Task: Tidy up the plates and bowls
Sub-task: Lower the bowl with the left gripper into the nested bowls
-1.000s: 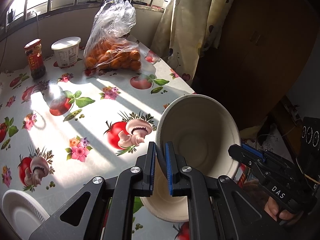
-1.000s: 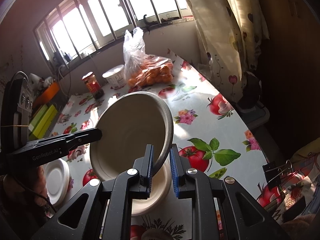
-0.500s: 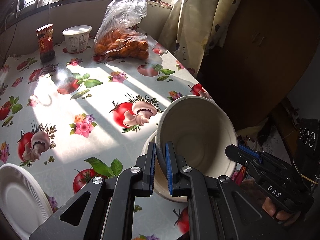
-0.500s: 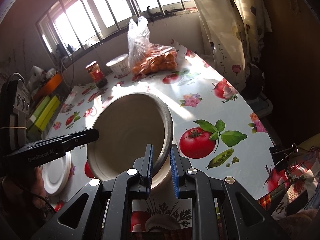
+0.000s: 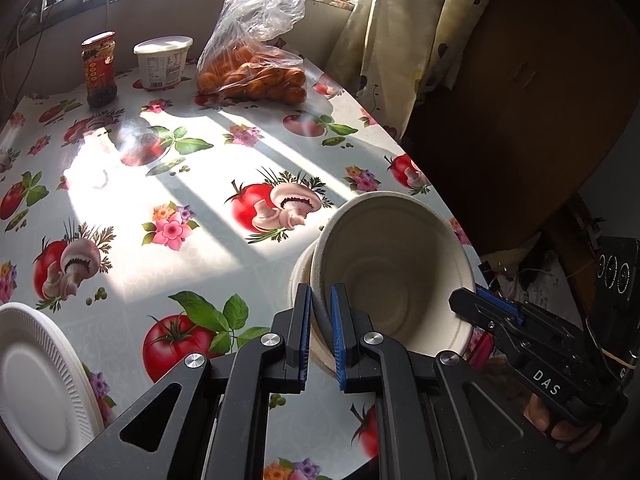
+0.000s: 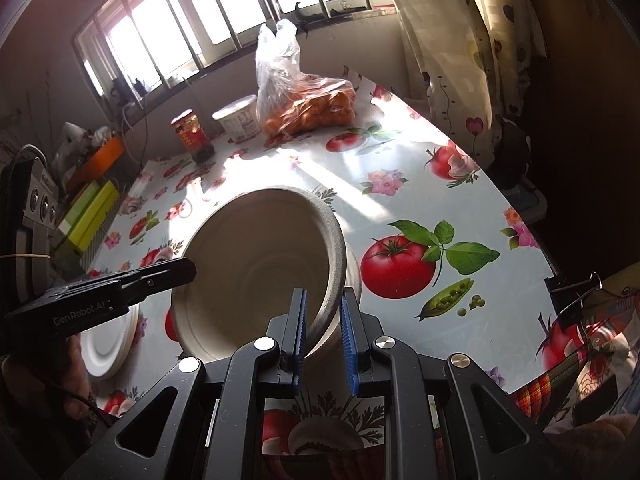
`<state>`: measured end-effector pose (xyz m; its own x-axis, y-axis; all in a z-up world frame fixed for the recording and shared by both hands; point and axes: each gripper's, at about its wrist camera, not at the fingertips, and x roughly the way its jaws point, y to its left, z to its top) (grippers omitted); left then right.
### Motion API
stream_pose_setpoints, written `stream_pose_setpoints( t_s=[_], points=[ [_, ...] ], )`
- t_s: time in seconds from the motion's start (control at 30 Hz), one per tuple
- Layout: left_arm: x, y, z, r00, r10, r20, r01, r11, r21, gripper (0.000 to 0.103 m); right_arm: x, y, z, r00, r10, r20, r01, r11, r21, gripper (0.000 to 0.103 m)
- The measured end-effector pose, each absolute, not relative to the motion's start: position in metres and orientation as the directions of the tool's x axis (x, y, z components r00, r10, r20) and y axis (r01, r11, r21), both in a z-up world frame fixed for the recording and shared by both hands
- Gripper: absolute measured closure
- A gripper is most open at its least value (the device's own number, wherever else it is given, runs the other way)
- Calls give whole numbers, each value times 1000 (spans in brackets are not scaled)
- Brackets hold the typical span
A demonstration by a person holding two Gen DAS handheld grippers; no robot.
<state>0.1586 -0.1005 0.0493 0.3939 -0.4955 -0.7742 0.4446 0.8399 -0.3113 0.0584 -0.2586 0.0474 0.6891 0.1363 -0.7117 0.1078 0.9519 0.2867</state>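
The beige bowl (image 5: 394,276) is sitting tilted inside a second bowl (image 5: 301,280) on the table (image 5: 192,200), its mouth facing toward six o'clock in both wrist views. The left tool (image 5: 320,312) is pinching its rim at seven o'clock, nearly closed. The right tool (image 6: 322,316) is clamping the opposite rim, its pads pressing the wall. A white plate (image 5: 36,384) is lying at eight o'clock.

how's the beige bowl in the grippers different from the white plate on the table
The beige bowl is deep, smooth-walled and tilted, clamped at opposite rims by the left gripper and right gripper. The white plate is shallow, has a ridged rim, and lies flat and ungripped. Both are round and look disposable.
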Motion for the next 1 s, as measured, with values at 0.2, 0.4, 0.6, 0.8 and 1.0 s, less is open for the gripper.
stream_pose_setpoints(
  t_s=[0.2, 0.4, 0.6, 0.8, 1.0],
  points=[
    [160, -101, 46, 389, -491, -780, 437, 843, -313, 93, 59, -259, 45, 686, 137, -715, 108, 952, 286, 86],
    [161, -103, 44, 385, -487, -784, 433, 845, -313, 93, 60, -259, 40, 678, 139, -721, 111, 951, 288, 86],
    [161, -104, 40, 383, -481, -789, 428, 849, -309, 93, 61, -259, 38, 676, 136, -724, 114, 951, 286, 86],
    [162, -105, 36, 380, -473, -795, 419, 854, -307, 93, 63, -258, 34, 668, 135, -732, 116, 952, 282, 86],
    [161, -107, 33, 391, -457, -799, 421, 861, -287, 93, 64, -258, 33, 668, 130, -733, 119, 953, 278, 86]
  ],
)
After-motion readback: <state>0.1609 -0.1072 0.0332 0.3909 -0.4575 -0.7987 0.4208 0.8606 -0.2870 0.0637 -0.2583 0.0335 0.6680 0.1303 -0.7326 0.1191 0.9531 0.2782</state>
